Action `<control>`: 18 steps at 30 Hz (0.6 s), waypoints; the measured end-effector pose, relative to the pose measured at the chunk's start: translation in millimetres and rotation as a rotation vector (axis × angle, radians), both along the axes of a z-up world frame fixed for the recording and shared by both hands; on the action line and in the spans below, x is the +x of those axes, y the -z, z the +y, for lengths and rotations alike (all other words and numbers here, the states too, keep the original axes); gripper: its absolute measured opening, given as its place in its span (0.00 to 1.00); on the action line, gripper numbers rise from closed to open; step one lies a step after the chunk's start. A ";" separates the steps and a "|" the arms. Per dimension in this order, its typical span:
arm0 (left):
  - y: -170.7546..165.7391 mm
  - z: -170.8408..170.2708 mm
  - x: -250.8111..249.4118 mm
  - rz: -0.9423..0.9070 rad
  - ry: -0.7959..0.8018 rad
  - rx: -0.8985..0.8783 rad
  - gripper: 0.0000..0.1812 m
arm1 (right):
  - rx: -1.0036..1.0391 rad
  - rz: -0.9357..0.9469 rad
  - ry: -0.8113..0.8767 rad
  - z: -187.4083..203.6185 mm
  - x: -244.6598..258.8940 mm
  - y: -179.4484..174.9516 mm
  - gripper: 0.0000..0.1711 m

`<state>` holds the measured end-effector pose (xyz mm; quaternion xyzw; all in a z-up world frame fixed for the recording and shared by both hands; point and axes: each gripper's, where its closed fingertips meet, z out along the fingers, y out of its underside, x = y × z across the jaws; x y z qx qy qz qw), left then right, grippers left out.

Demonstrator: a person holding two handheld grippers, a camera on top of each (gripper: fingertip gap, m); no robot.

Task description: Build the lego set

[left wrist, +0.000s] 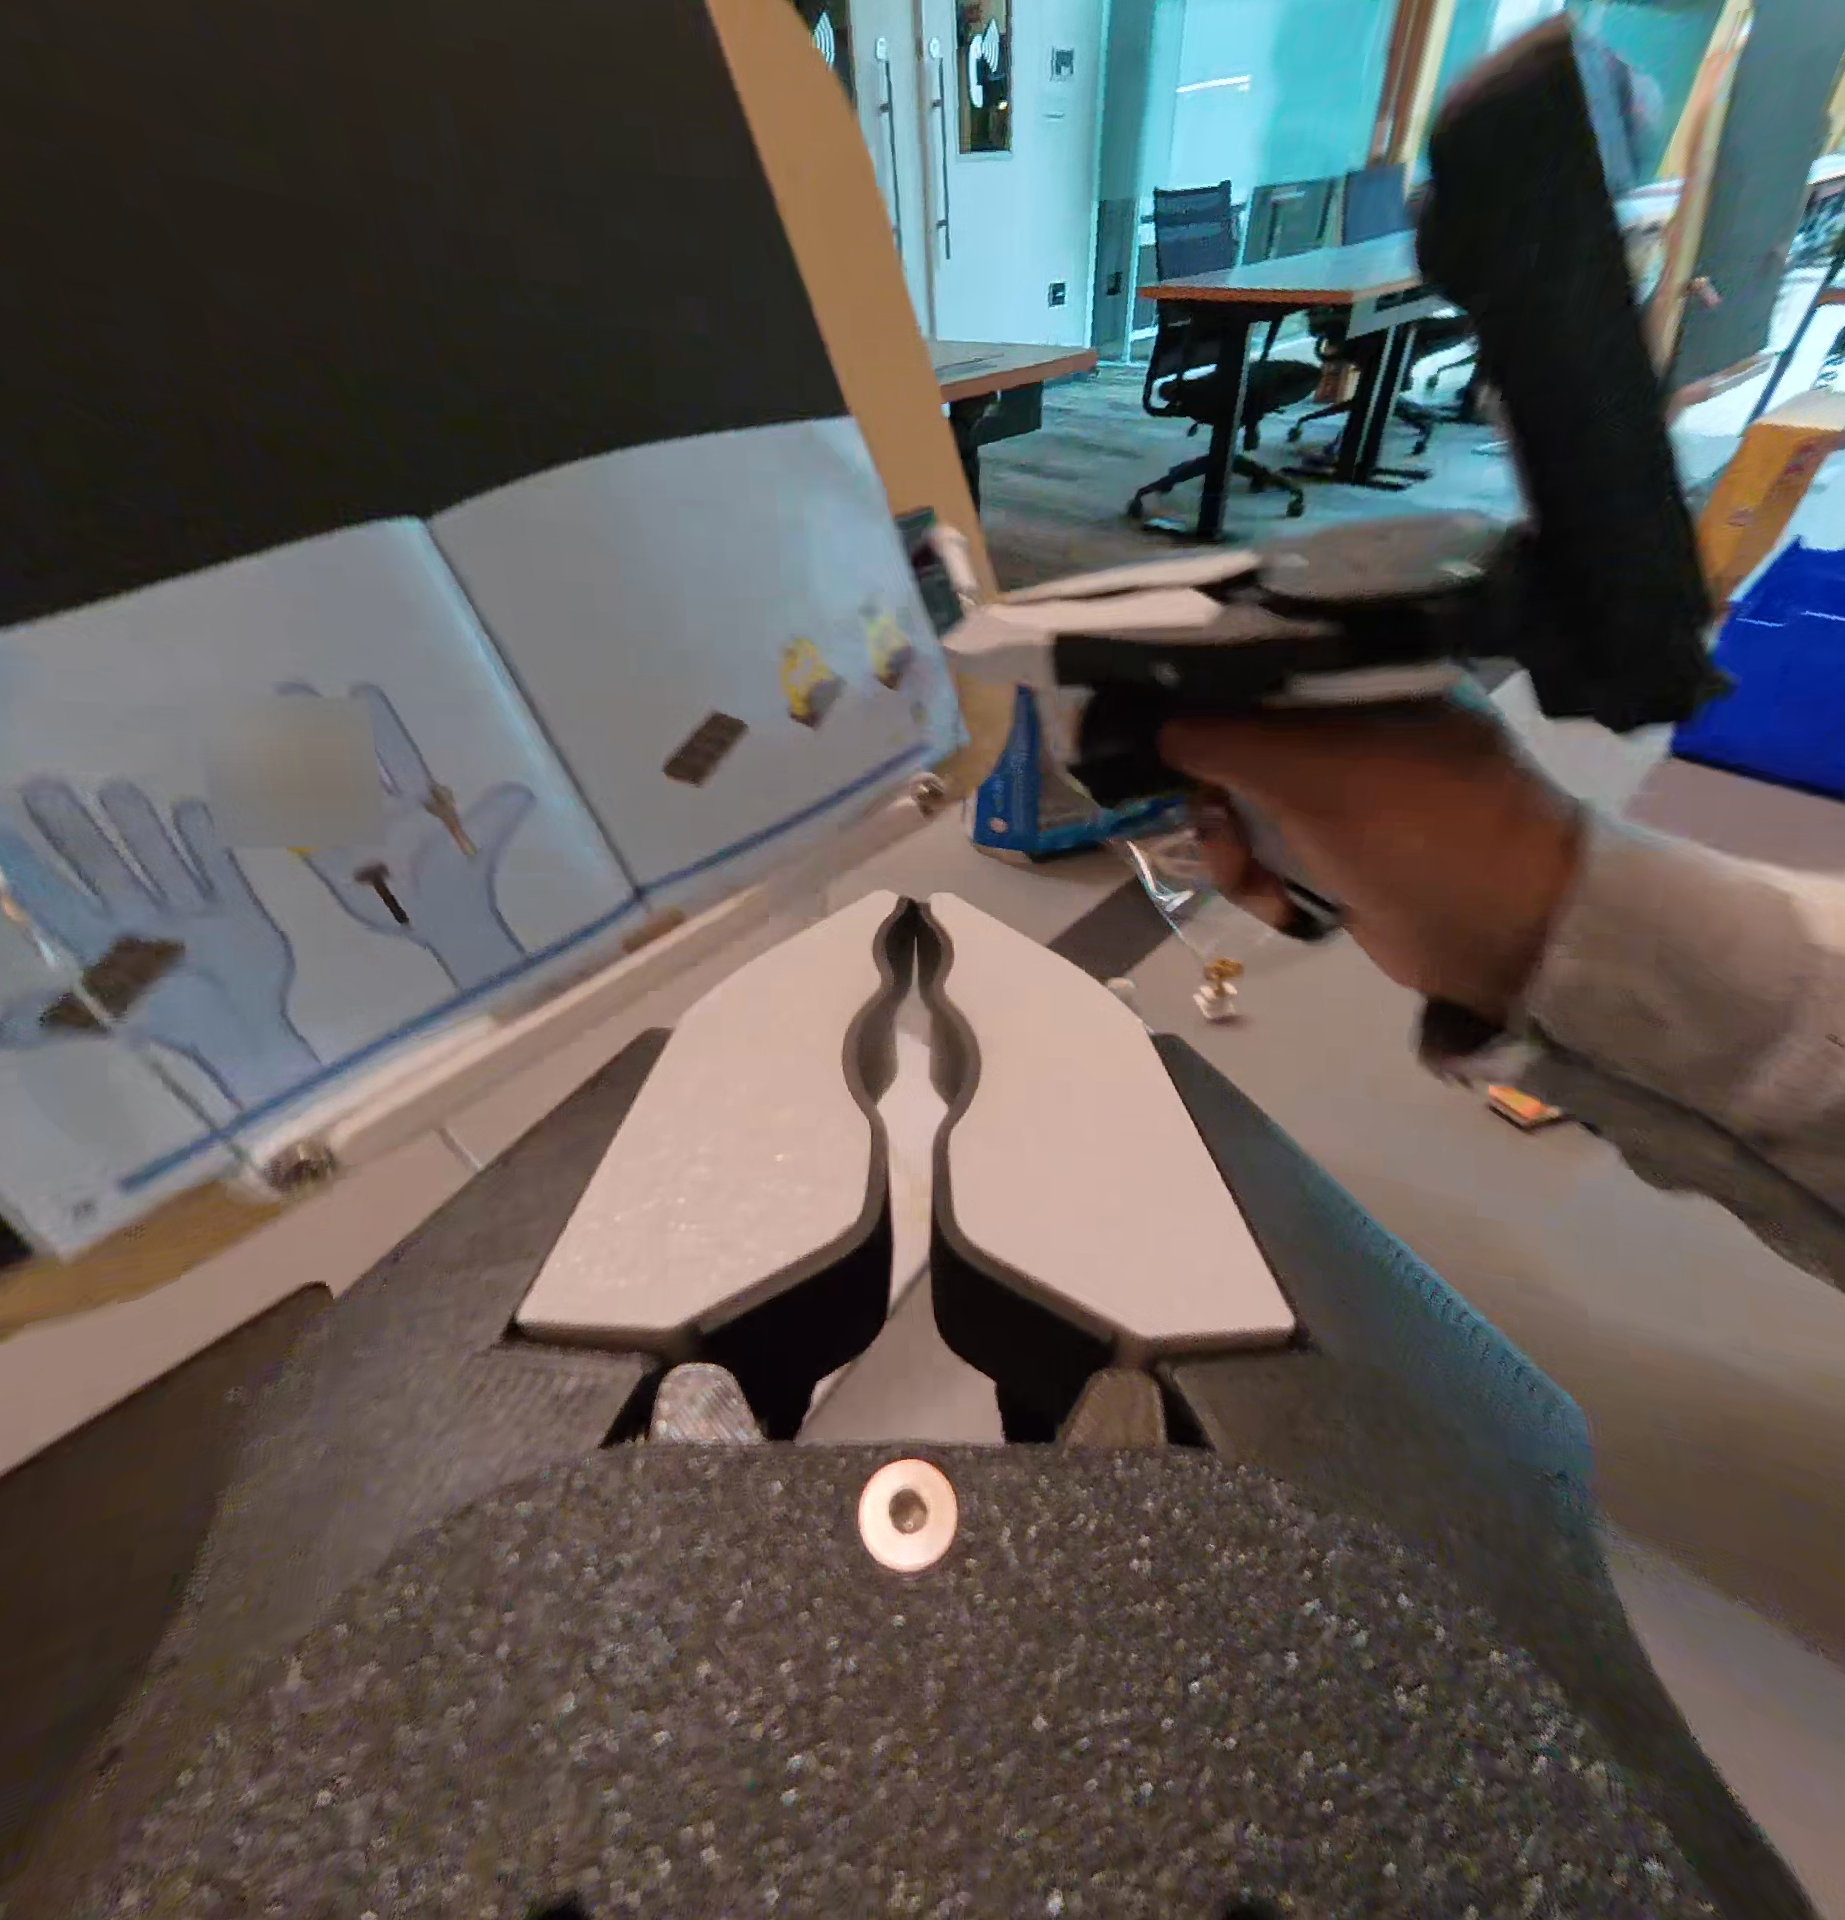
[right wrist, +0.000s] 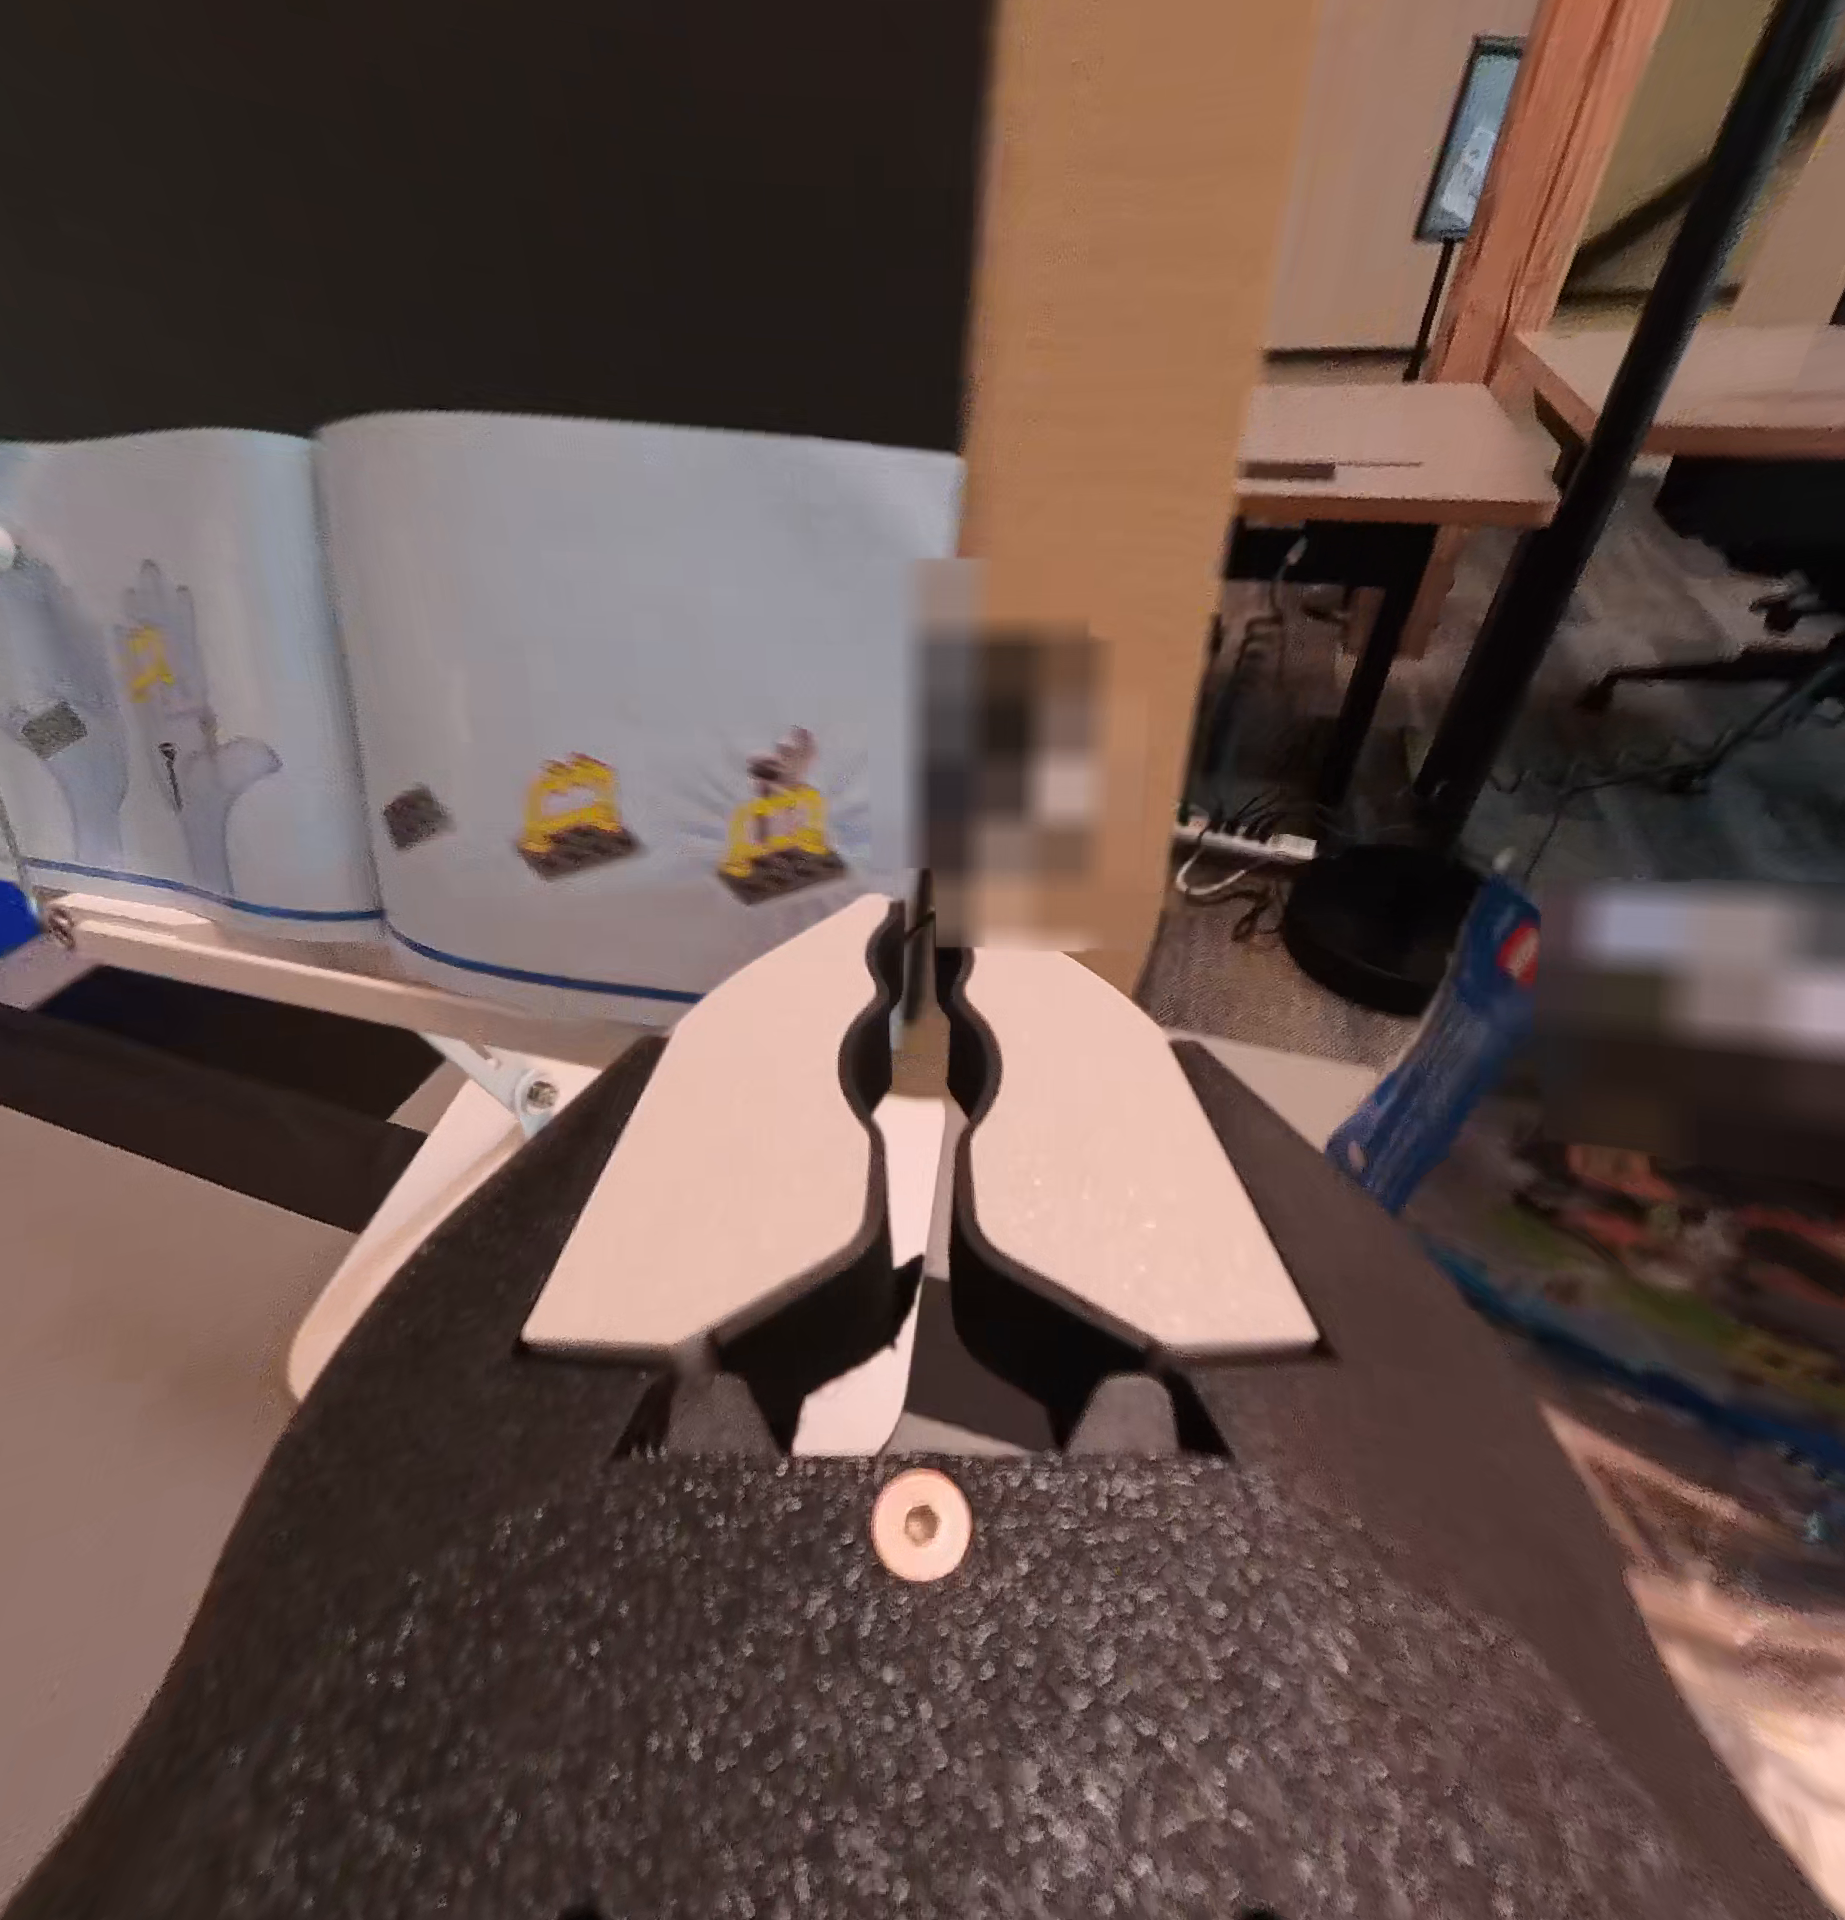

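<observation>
White finger plates on the left gripper (left wrist: 913, 914) are pressed together at the tips with nothing between them. The right gripper (right wrist: 923, 925) is pinched nearly shut on a thin dark piece (right wrist: 920, 940) that pokes up past its tips; it is too small and blurry to say what kind it is. Little loose pieces (left wrist: 1217, 987) and a clear bag (left wrist: 1172, 883) lie on the grey table (left wrist: 1261, 1143), just right of the open instruction book (left wrist: 461, 790). They look tiny, hard, light and slippery, so I think it is best to pinch one by its flat sides, gently, or it may pop away. The blue box (right wrist: 1437, 1070) stands near the book's right edge. The book leans up behind everything like a wall, so the free room is the bare table in front of it and to the right
</observation>
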<state>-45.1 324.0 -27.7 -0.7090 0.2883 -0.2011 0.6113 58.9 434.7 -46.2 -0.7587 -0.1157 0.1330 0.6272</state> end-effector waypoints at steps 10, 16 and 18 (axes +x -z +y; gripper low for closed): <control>25.7 98.9 5.4 0.207 -0.120 -0.038 0.00 | -0.120 0.140 -0.051 -12.0 22.7 43.8 0.04; 26.0 105.6 -2.6 0.329 -0.151 0.011 0.00 | 0.172 0.036 0.034 -33.5 54.5 -2.0 0.19; 27.5 108.3 -2.7 0.333 -0.147 -0.003 0.00 | 0.235 -0.112 -0.051 -34.9 26.8 -21.8 0.22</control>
